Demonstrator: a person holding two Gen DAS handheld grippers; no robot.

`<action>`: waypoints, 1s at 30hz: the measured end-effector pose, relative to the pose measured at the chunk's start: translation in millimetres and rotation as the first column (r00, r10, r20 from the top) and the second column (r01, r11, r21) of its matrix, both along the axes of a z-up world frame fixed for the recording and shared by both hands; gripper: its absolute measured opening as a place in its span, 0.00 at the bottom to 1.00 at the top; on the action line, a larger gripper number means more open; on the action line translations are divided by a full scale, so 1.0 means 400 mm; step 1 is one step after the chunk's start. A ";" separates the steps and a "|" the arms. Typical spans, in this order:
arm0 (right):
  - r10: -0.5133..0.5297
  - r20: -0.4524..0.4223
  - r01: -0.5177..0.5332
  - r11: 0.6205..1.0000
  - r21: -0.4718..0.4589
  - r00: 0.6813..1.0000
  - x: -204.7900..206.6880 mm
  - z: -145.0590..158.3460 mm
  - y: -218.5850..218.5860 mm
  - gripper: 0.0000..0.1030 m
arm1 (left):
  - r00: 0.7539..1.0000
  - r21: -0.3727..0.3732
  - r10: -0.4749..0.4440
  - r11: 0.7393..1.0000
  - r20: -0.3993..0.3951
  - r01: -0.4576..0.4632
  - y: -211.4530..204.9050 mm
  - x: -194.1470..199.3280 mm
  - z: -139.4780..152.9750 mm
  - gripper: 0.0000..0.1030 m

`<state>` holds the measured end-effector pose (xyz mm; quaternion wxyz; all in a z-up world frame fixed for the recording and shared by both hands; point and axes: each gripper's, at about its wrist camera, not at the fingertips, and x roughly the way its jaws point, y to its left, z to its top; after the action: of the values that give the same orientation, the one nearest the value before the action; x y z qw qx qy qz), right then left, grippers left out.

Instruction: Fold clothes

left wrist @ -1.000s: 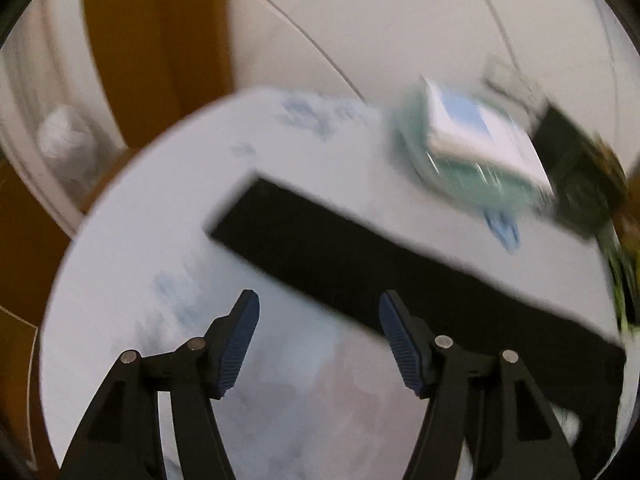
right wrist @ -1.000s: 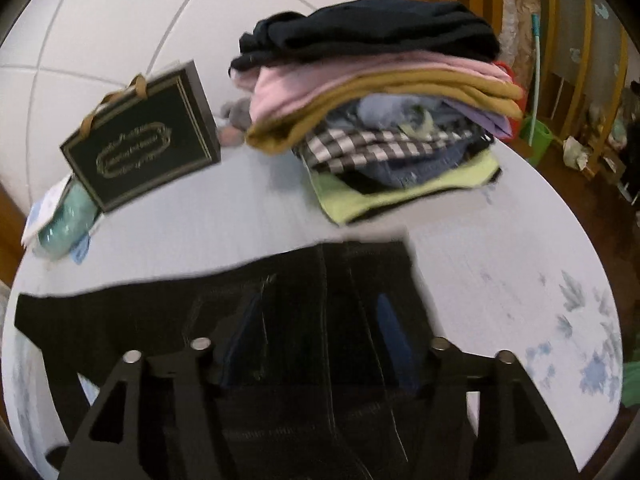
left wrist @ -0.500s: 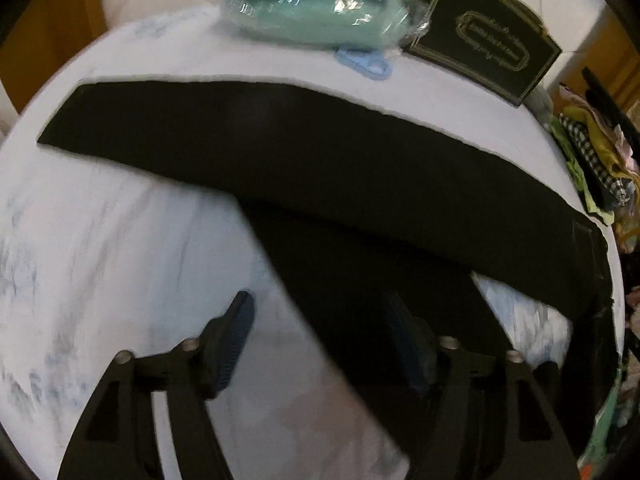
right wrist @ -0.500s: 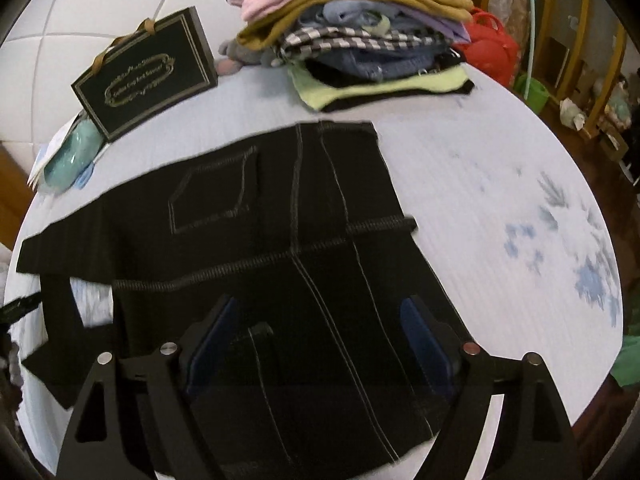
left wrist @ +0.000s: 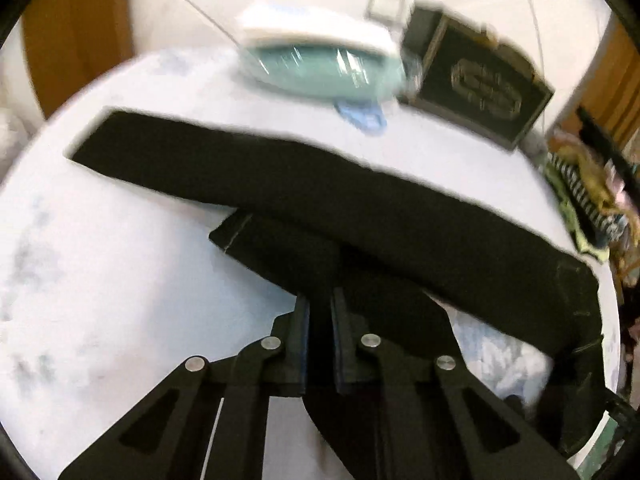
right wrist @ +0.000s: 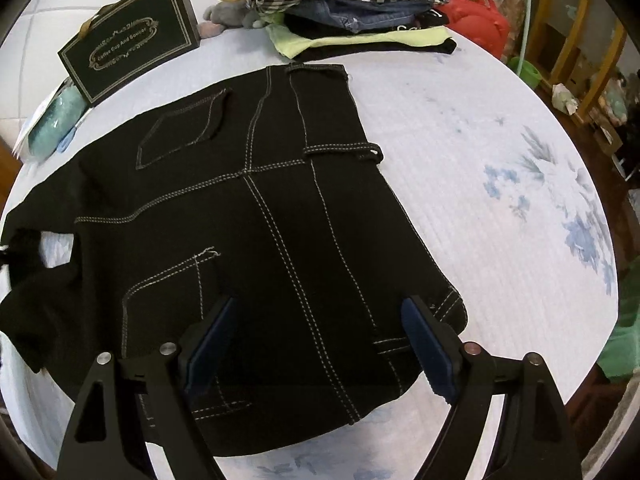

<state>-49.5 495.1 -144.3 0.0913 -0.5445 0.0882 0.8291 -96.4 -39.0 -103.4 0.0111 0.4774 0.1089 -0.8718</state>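
Note:
Black trousers with pale stitching (right wrist: 260,216) lie flat on the round white table (right wrist: 500,200), seat and pockets up. In the left wrist view one leg (left wrist: 320,192) stretches straight across the table and the nearer leg (left wrist: 280,248) runs back between my fingers. My left gripper (left wrist: 320,304) is shut on that nearer leg. My right gripper (right wrist: 316,344) is open, hovering over the waist end of the trousers, empty.
A pile of folded clothes (right wrist: 352,4) sits at the table's far side. A black gift box (right wrist: 128,60) and a teal wrapped packet (left wrist: 324,72) stand at the far left. A red bag (right wrist: 476,16) lies beyond the table.
My left gripper closed on the nearer trouser leg; it was open before. The right gripper drew back and rose a little, staying open over the waist end.

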 end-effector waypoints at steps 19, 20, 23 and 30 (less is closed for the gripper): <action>-0.002 -0.024 0.001 0.999 -0.052 1.000 0.029 0.014 0.010 0.93 | 0.884 -0.082 0.467 0.882 0.033 -0.463 -0.657 0.231 0.066 0.54; -0.016 -0.029 0.014 0.998 -0.054 0.999 0.040 0.018 0.011 0.95 | 0.899 -0.089 0.438 0.896 0.028 -0.434 -0.657 0.239 0.067 0.63; -0.037 -0.016 0.036 0.997 -0.062 0.999 0.063 0.012 0.003 0.95 | 0.934 -0.168 0.356 0.923 0.037 -0.346 -0.651 0.249 0.046 0.69; -0.019 -0.007 0.018 0.998 -0.062 1.000 0.104 0.018 -0.077 0.96 | 0.939 -0.218 0.326 0.930 0.111 -0.297 -0.683 0.272 -0.046 0.69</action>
<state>-7.9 464.3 -137.0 0.0816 -0.5429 0.1192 0.8273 12.6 -312.1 -121.8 0.2048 0.5127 0.0950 -0.8283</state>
